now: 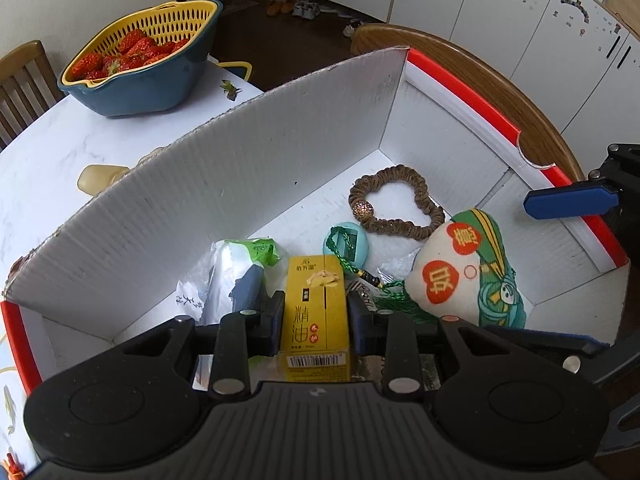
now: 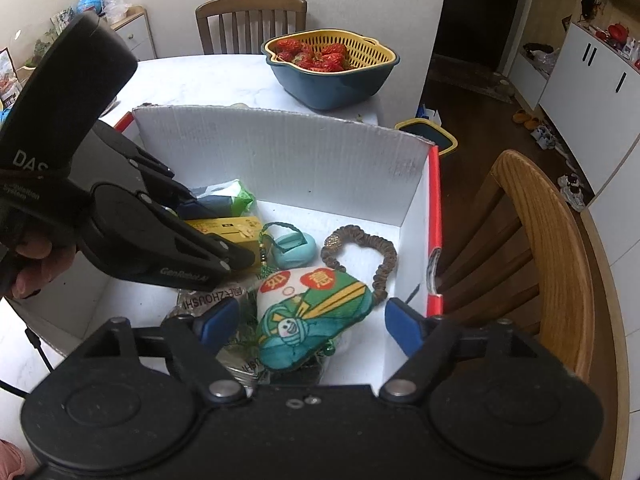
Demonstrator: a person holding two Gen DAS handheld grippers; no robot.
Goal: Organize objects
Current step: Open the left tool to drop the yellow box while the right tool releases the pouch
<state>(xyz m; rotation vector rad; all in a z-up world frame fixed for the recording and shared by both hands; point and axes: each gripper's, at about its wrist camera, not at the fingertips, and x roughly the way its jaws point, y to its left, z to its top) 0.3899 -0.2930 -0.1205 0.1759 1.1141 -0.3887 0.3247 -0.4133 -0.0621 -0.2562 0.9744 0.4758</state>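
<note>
A yellow carton [image 1: 314, 312] is clamped between the closed-in fingers of the left hand-held gripper [image 1: 315, 316], inside the white cardboard box [image 1: 224, 184]. A brown scrunchie [image 1: 396, 200], a teal case [image 1: 346, 242], a printed plush pouch [image 1: 464, 268] and a foil packet [image 1: 228, 276] are seen on the box floor. One blue fingertip of the right hand-held gripper [image 1: 568, 202] is seen over the box's right wall (its state cannot be told). A strawberry colander [image 1: 140, 56] is set on the table [image 1: 60, 152].

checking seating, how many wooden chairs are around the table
2: one chair at the far side behind the strawberry basket, another chair just right of the cardboard box. Others may be hidden.
</note>
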